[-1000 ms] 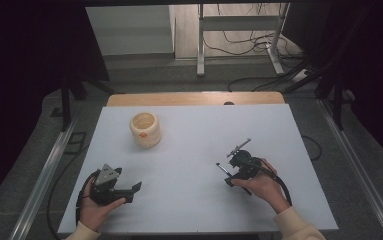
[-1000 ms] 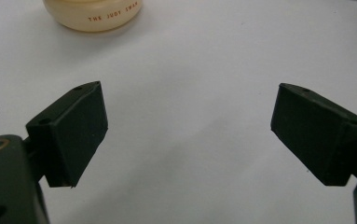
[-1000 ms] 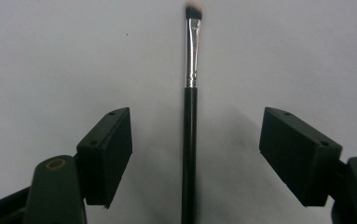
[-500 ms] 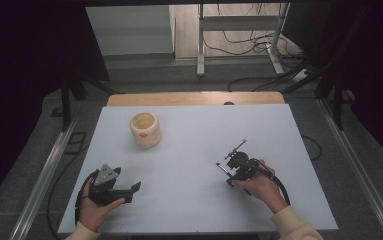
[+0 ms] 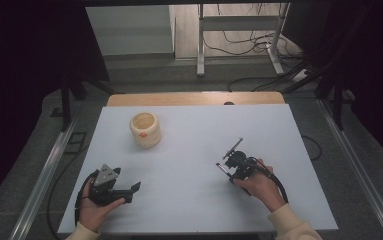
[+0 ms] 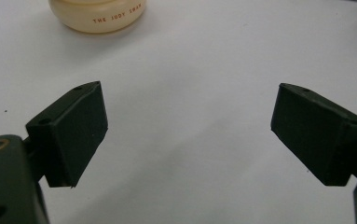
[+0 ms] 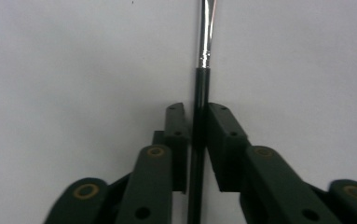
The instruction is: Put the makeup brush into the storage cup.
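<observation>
On the white worktop [image 5: 189, 150], right of centre, the right gripper [image 7: 194, 126] is clamped on a slim black-handled brush with a silver metal ferrule [image 7: 203, 56] (tip out of sight), and over at the near left the left gripper [image 6: 188, 126] gapes wide, nothing between its jaws, the cream round ceramic jar [image 5: 145, 129] standing well beyond it
</observation>
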`<state>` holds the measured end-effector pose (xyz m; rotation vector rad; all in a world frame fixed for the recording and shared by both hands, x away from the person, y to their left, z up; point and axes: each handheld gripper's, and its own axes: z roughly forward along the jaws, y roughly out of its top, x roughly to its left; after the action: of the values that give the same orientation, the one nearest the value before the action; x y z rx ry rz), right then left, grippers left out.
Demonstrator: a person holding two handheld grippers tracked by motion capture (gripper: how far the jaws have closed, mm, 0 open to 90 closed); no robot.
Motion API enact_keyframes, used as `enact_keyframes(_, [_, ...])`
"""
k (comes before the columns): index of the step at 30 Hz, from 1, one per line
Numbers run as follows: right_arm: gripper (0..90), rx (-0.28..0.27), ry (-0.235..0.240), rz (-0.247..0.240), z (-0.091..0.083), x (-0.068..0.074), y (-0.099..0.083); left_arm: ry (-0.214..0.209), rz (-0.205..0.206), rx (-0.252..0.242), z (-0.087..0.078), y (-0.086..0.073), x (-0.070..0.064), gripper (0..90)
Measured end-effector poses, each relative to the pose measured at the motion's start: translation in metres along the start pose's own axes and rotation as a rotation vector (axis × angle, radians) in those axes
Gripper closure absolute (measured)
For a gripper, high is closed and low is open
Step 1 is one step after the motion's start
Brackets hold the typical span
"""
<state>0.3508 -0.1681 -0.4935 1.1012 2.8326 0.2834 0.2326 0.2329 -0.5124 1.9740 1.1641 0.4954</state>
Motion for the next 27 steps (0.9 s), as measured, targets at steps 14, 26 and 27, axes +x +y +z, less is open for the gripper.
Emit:
enact_keyframes(14, [83.8,-0.031,0.048,0.010,-0.007,-0.004,-0.002,0.000,0.001,-0.001,0.000,0.000,0.001,11.5])
enact_keyframes(26, [83.8,-0.168,0.075,-0.005,-0.038,-0.003,-0.005,-0.003,-0.004,-0.001,0.000,0.000,0.001,11.5])
enact_keyframes(27, [83.8,-0.180,0.080,-0.004,-0.040,-0.002,-0.005,-0.002,-0.004,-0.001,0.000,0.000,0.001,11.5])
